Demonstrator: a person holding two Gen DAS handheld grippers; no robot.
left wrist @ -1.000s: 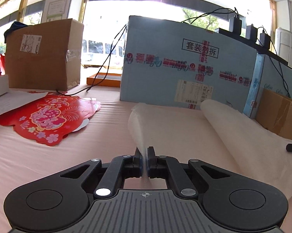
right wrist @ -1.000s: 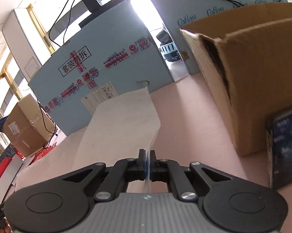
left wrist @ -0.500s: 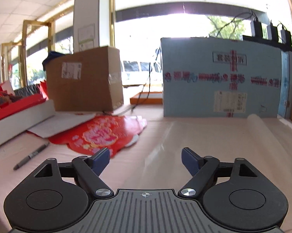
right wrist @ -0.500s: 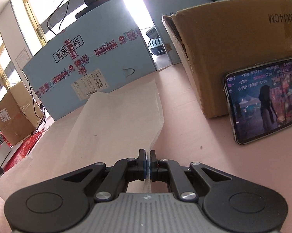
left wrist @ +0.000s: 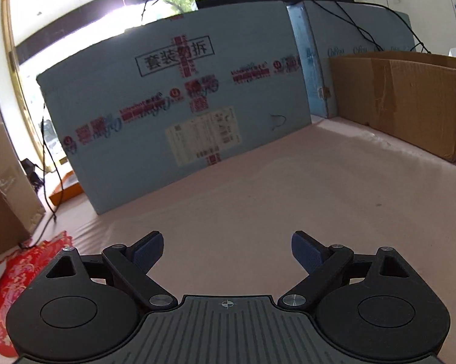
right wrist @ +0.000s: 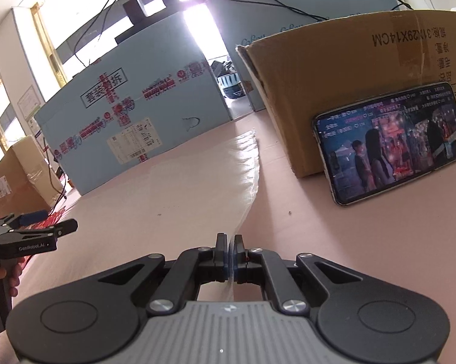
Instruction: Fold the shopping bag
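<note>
Blue box (right wrist: 131, 115), boxed print: 套装 and 拆.
Cardboard box (right wrist: 364, 69), right of the blue box: upside-down "29X14CM".
Left gripper (right wrist: 42, 221): seemingly "CenRobot.AI".

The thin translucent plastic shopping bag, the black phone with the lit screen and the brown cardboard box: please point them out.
Thin translucent plastic shopping bag (right wrist: 197, 188), right wrist view, flat middle.
Black phone with the lit screen (right wrist: 392, 142), right wrist view, screen centre.
Brown cardboard box (right wrist: 334, 69), right wrist view, front wall.

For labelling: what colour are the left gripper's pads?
Dark blue pads, clearest in the left wrist view.
</note>
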